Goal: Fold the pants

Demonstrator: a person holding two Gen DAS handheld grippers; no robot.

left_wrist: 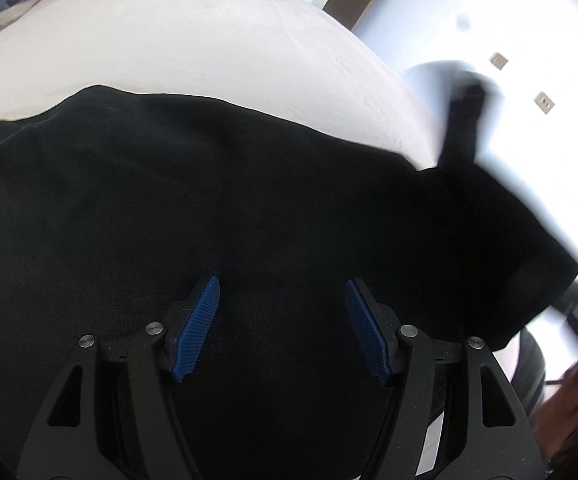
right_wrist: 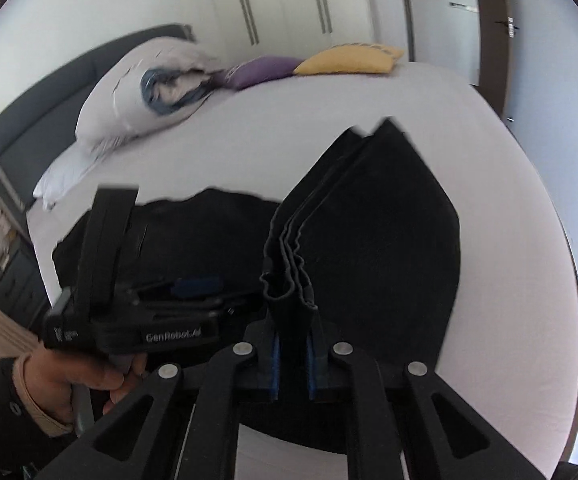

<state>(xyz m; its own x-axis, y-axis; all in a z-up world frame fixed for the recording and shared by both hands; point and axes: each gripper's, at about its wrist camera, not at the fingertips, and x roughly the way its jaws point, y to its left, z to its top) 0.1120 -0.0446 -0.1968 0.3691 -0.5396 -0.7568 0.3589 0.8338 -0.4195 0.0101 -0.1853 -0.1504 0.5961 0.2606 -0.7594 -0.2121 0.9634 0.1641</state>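
Black pants [left_wrist: 209, 200] lie spread on a white bed [left_wrist: 169, 40]. My left gripper [left_wrist: 283, 292] is open, its blue pads [left_wrist: 197, 328] just above the fabric, nothing between them. My right gripper [right_wrist: 292, 344] is shut on the stacked hems of the pants [right_wrist: 369, 220] and holds them lifted, so the legs slope up from the bed [right_wrist: 509, 260]. In the left wrist view the lifted end [left_wrist: 489, 220] rises blurred at the right. In the right wrist view the left gripper [right_wrist: 193, 286] lies over the waist part [right_wrist: 193, 236], held by a hand [right_wrist: 69, 376].
Pillows lie at the bed's head: a white one [right_wrist: 137, 92], a purple one [right_wrist: 261, 70] and a yellow one [right_wrist: 349, 60]. A dark headboard [right_wrist: 49, 120] is at the left. The bed's edge runs along the right, with a door [right_wrist: 493, 40] beyond.
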